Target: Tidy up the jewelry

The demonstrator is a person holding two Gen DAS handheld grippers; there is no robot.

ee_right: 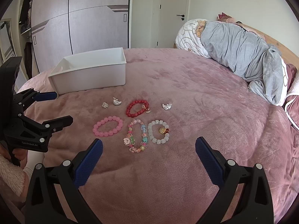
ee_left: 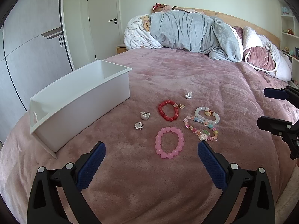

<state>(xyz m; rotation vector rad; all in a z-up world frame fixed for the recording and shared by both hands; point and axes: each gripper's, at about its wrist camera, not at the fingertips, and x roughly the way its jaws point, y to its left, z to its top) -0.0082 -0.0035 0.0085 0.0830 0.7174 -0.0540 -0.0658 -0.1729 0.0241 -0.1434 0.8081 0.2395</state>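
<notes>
Below me a bed [ee_left: 186, 78] under a pink plush cover fills the frame. At upper right a grey quilt [ee_left: 190, 31] is heaped against the wooden headboard [ee_left: 243, 21]. Upper left I see a grey wardrobe [ee_right: 93, 24], with a white door [ee_left: 104, 18] beside it.

Plush matt mauve-pink bedspread [ee_right: 196, 112]; smooth matt white plastic rectangular bin [ee_right: 89, 80]; glossy translucent pink round-bead bracelet [ee_right: 108, 128]; glossy red bead bracelet [ee_right: 137, 108]; shiny silver metal charms [ee_right: 166, 106]

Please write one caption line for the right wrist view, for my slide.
Open right gripper above four bead bracelets and small silver pieces on a pink bedspread, white bin behind.
</notes>
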